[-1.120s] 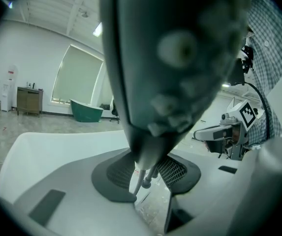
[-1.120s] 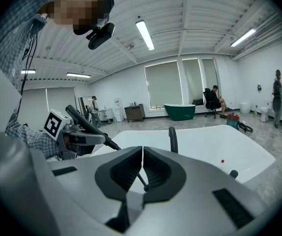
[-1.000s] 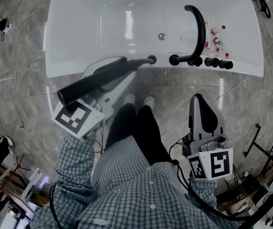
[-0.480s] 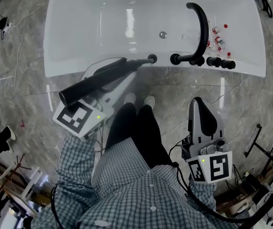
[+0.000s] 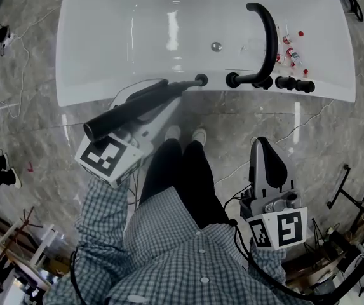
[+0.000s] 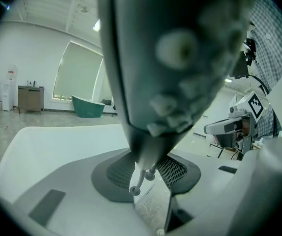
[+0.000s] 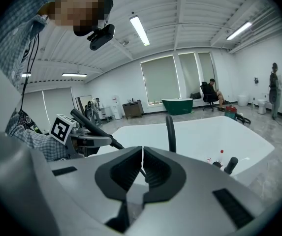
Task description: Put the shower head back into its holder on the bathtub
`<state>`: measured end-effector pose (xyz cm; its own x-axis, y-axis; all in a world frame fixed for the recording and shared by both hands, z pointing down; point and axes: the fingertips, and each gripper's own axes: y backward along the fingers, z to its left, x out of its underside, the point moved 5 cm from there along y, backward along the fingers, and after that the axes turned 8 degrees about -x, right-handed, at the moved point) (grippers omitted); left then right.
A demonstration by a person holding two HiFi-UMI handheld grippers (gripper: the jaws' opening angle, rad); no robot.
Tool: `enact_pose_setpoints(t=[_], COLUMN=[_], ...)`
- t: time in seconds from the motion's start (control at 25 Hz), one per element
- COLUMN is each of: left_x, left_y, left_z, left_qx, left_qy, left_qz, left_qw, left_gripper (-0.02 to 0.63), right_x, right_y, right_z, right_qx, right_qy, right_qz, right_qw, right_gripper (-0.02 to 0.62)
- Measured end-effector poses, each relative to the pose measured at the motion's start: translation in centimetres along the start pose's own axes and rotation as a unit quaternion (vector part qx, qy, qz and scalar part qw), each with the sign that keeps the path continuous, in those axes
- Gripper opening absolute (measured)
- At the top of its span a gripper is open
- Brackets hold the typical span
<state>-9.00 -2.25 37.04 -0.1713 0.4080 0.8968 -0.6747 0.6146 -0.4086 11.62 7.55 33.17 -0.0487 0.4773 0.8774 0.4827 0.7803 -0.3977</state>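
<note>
Left gripper (image 5: 151, 110): jaws clamped on the shower head (image 5: 131, 107), gripping the black wand partway along its length. In the left gripper view, the wand fills the space between the two jaw pads and rises out of the frame. The wand lies tilted. Its thick end points out over the marble floor (image 5: 35, 119), on the person's left. Its narrow end reaches the holder (image 5: 201, 79) on the near rim of the white bathtub (image 5: 105, 37). Whether that end is seated in the holder cannot be told.

Just right of the holder on the same rim stands the black curved spout (image 5: 269, 33), arching out over the basin. Two black knobs (image 5: 294, 84) follow beside it. Small red-capped bottles (image 5: 291, 48) lie inside the tub near the spout.

Right gripper (image 5: 263, 146): jaws fully together, pads touching, nothing between them. It is held low over the floor at the person's right side, well apart from the tub rim.
</note>
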Motion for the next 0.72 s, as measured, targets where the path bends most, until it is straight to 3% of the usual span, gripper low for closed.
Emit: enact_pose_setpoints(t=[0.48, 0.72], left_x=[0.3, 1.3], left_y=[0.2, 0.5], left_z=[0.1, 0.3], left_qx=[-0.003, -0.007], left_qy=[-0.004, 0.003], left_qz=[0.029, 0.022], left_qw=[0.9996, 0.9997], left_gripper=[0.141, 0.141], right_x=[-0.2, -0.2], right_y=[1.0, 1.2], right_z=[0.9, 1.3], right_qx=[0.006, 0.005], right_qy=[-0.010, -0.014], right_qz=[0.005, 0.009], right_qw=[1.000, 1.000], right_gripper=[0.018, 0.018])
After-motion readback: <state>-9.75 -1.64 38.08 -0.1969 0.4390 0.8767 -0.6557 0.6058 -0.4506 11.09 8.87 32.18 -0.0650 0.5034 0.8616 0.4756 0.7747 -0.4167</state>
